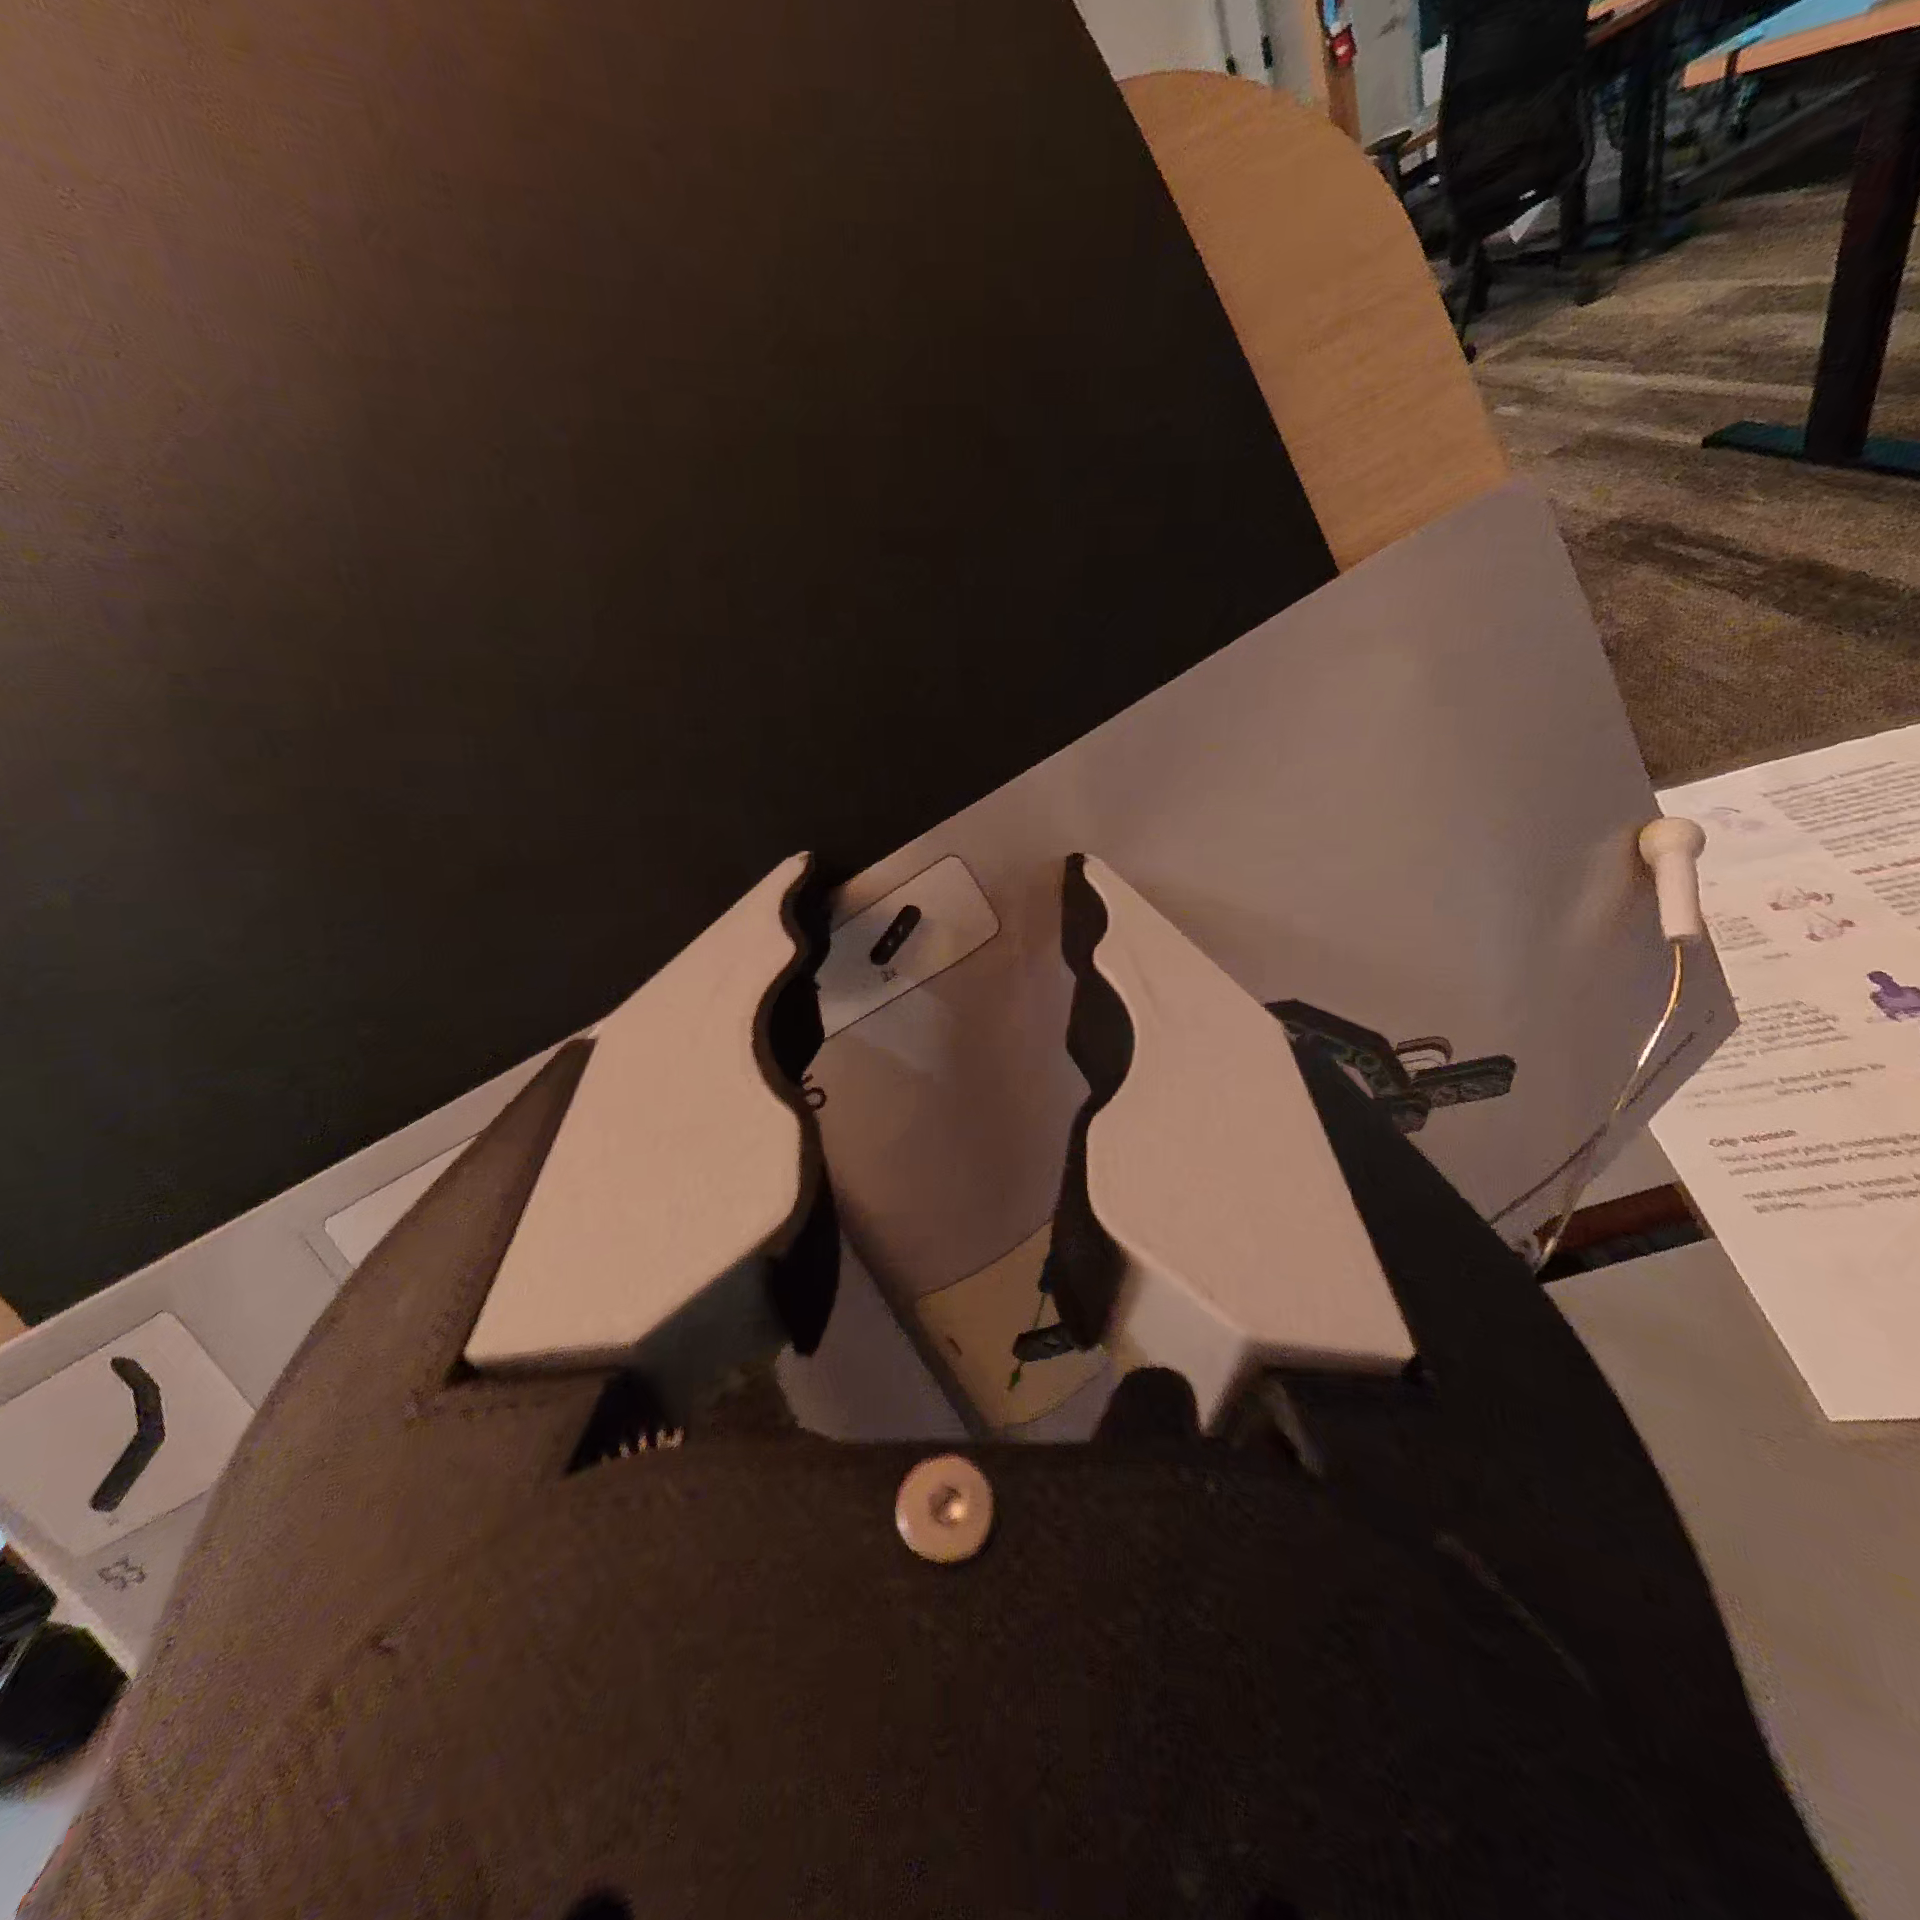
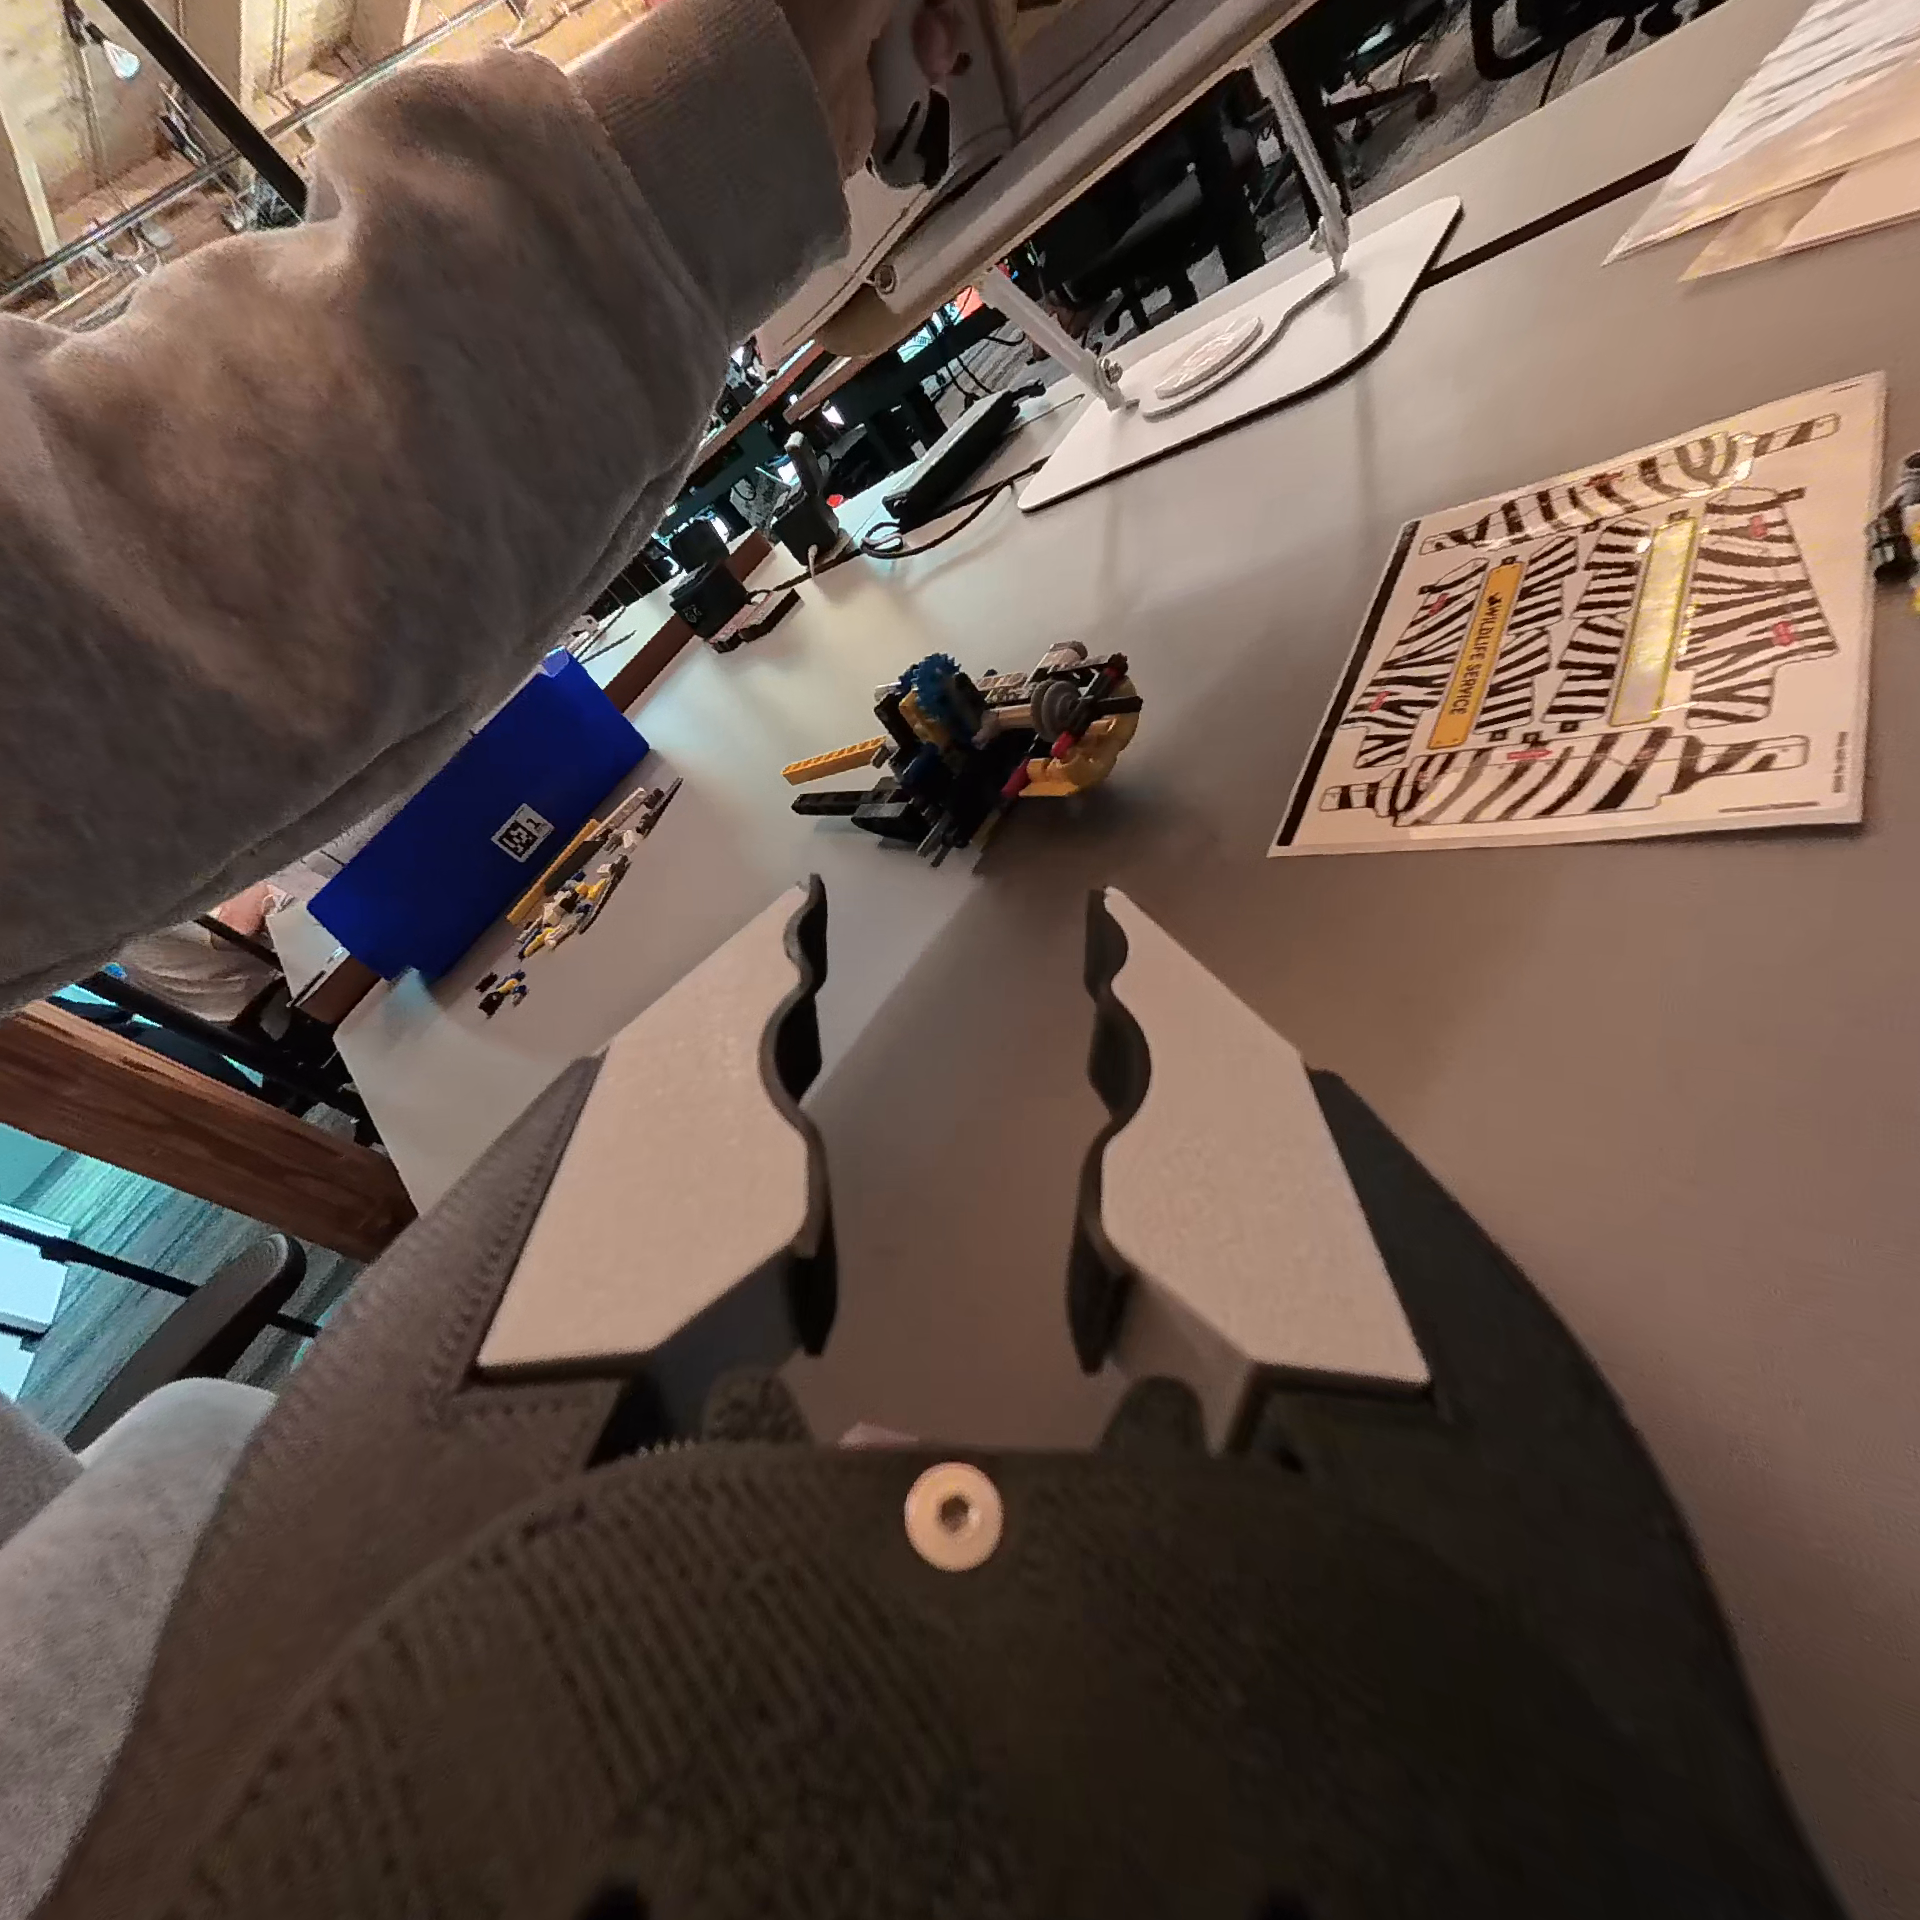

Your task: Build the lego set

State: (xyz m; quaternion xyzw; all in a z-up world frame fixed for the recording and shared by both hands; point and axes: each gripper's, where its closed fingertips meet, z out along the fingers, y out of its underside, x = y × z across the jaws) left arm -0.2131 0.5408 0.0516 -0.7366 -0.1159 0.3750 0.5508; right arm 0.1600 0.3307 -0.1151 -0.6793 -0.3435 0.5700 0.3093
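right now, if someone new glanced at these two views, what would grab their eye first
In the right wrist view, the zebra-striped sticker sheet lying flat on the grey table, and left of it the half-built yellow and black lego model. In the left wrist view, the open instruction booklet propped up behind the left gripper.

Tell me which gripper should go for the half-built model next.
Right. The right gripper is open, empty and aimed at the half-built model on the grey table. The left gripper faces the instruction booklet, with no model in its view.
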